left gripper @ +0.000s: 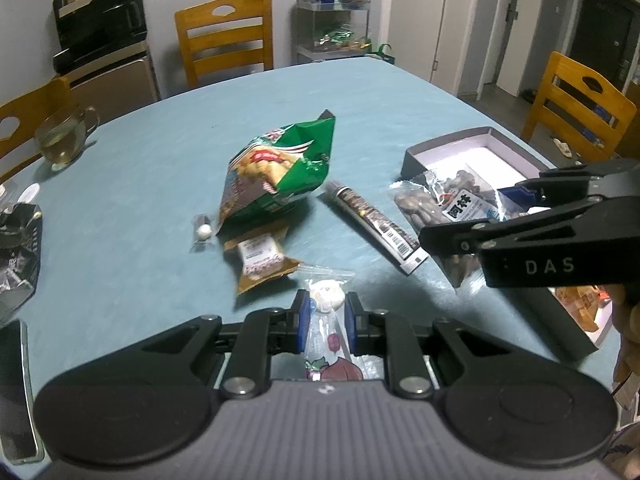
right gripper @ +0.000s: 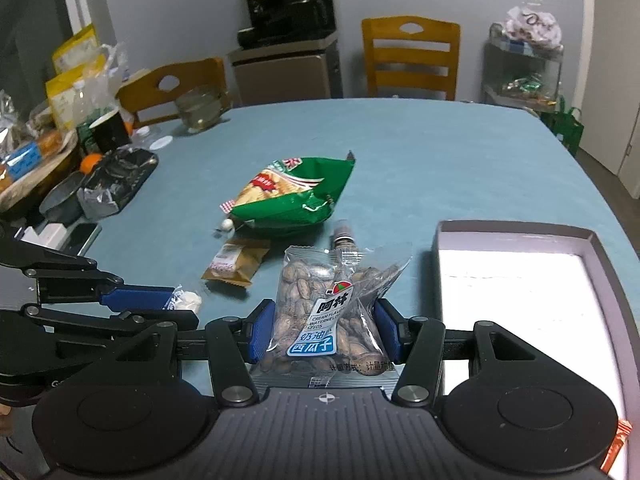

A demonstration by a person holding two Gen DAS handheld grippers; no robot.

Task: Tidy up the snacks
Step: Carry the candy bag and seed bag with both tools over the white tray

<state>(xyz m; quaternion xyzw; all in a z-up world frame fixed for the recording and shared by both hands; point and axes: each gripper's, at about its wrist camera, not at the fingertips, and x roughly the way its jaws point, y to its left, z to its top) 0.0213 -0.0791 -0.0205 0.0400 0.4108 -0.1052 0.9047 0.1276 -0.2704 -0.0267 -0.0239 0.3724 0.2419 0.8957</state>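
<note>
My left gripper [left gripper: 326, 322] is shut on a clear candy packet [left gripper: 326, 332] with a white sweet, held just above the blue table. It shows from the side in the right wrist view [right gripper: 176, 302]. My right gripper [right gripper: 326, 330] is shut on a bag of watermelon seeds [right gripper: 332, 312], also seen in the left wrist view [left gripper: 452, 204], next to an open grey box [right gripper: 516, 236]. A green chip bag [left gripper: 276, 172], a brown wafer packet [left gripper: 260, 260], a long dark stick pack [left gripper: 372, 224] and a small wrapped candy [left gripper: 204, 232] lie mid-table.
A glass cup [left gripper: 66, 136] stands at the far left edge. A phone [left gripper: 16, 392] lies at the near left. Bowls, a black cup and bags [right gripper: 60, 152] crowd the table's left side. Wooden chairs [left gripper: 228, 36] surround the table [left gripper: 160, 168].
</note>
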